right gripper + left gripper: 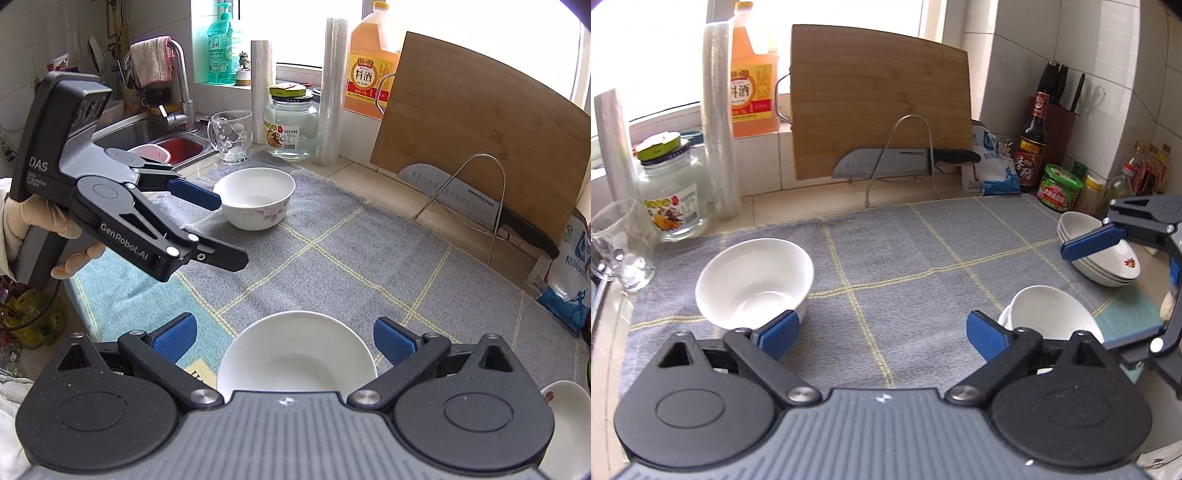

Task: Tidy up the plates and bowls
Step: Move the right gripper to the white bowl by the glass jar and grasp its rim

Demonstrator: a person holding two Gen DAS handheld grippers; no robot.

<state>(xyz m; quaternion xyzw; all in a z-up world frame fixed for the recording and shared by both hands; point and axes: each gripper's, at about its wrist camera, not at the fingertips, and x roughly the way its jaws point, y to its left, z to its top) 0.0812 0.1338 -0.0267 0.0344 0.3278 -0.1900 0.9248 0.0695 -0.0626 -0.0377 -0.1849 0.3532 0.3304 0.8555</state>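
My left gripper [882,336] is open over the grey checked cloth [894,258] with nothing between its fingers. A white bowl [753,280] stands upright just beyond its left finger; in the right wrist view it is the flowered bowl [255,197], next to the left gripper [221,225]. My right gripper [284,338] is open too. A white bowl [295,354] lies between and below its pads, untouched. That bowl tops a small nested stack [1049,314]. A stack of shallow white dishes [1108,266] sits far right, partly behind the right gripper's blue finger [1093,242].
A bamboo cutting board [879,99] and a knife [905,160] lean on a wire rack at the back. A glass jar [674,199], glass cup [622,247] and film rolls [720,122] stand left. Sauce bottles [1032,144] crowd the right corner. The sink [147,136] is left.
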